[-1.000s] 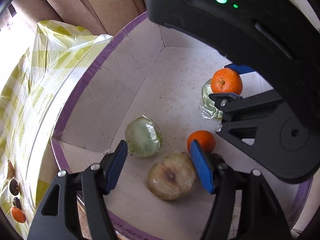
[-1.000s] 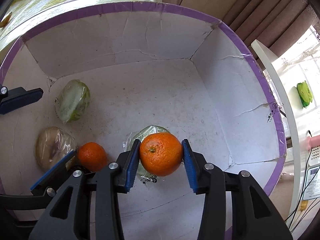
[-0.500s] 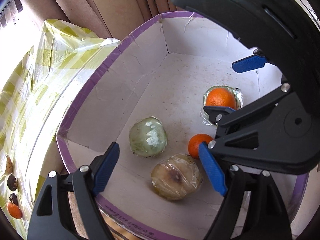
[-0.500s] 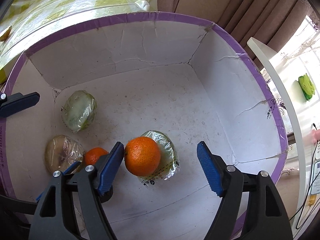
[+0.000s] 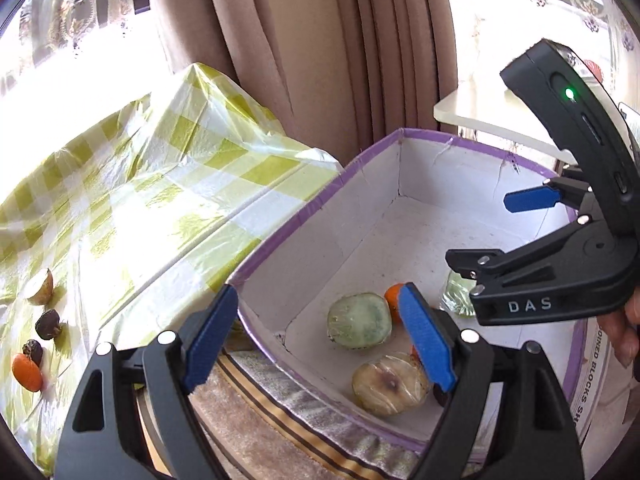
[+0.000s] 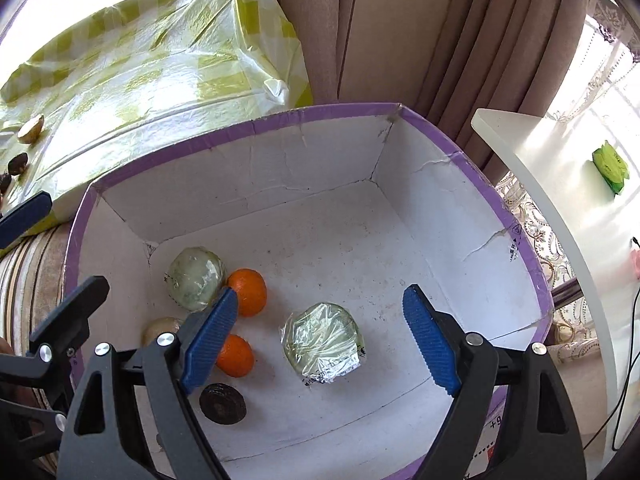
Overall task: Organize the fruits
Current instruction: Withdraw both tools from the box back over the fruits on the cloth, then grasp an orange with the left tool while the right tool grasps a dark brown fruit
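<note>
A white box with a purple rim [image 6: 516, 216] [image 5: 304, 216] holds two oranges [image 6: 248, 291] [image 6: 235, 354], two green wrapped fruits [image 6: 194, 278] [image 6: 322, 342], a pale wrapped fruit [image 5: 390, 384] and a dark fruit [image 6: 223, 403]. My right gripper [image 6: 320, 300] hangs above the box, its jaws opening with nothing between them. Over the box's near left corner, my left gripper [image 5: 318, 300] is open and holds nothing. On the checked tablecloth [image 5: 140, 200] to the left lie another orange [image 5: 26, 372], two dark fruits [image 5: 47, 324] and a pale one [image 5: 40, 286].
Brown curtains [image 5: 340, 60] hang behind the box. A white shelf [image 6: 560, 168] with a green packet [image 6: 610, 164] stands to the right. The box rests on a striped cushion [image 5: 280, 420]. A hand [image 5: 628, 336] holds the right gripper.
The right gripper opened and let go of its orange, which now lies in the box. Both grippers rose out of the box, and the left one opened wider.
</note>
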Demonstrator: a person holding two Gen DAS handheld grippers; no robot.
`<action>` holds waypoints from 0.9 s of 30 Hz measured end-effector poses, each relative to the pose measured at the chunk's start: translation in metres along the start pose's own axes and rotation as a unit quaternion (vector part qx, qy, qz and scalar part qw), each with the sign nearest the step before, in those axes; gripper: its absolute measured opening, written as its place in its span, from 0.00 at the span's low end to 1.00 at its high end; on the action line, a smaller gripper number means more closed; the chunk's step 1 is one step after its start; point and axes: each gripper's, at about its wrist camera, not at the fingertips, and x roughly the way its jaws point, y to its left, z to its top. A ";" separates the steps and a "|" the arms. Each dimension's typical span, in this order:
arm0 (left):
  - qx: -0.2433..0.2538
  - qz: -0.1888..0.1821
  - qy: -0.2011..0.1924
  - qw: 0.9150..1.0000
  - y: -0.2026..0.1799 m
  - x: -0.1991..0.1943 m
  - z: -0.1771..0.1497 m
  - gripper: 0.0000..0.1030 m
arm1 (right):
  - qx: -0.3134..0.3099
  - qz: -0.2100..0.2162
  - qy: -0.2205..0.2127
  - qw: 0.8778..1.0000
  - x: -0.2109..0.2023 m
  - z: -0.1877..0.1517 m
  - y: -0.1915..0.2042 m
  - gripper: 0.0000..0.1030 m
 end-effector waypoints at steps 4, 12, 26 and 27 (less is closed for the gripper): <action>-0.066 0.031 -0.035 0.997 0.040 -0.023 0.005 0.80 | 0.017 0.034 -0.031 0.999 -0.016 0.007 0.003 0.78; -0.180 0.147 -0.077 0.969 0.150 -0.061 -0.009 0.80 | 0.013 0.089 -0.078 0.993 -0.040 0.023 0.031 0.78; -0.353 0.155 -0.051 0.921 0.302 -0.088 -0.086 0.62 | -0.036 0.191 -0.089 0.977 -0.045 0.050 0.130 0.78; -0.363 0.143 -0.050 0.919 0.306 -0.087 -0.091 0.62 | -0.038 0.198 -0.088 0.976 -0.044 0.052 0.138 0.78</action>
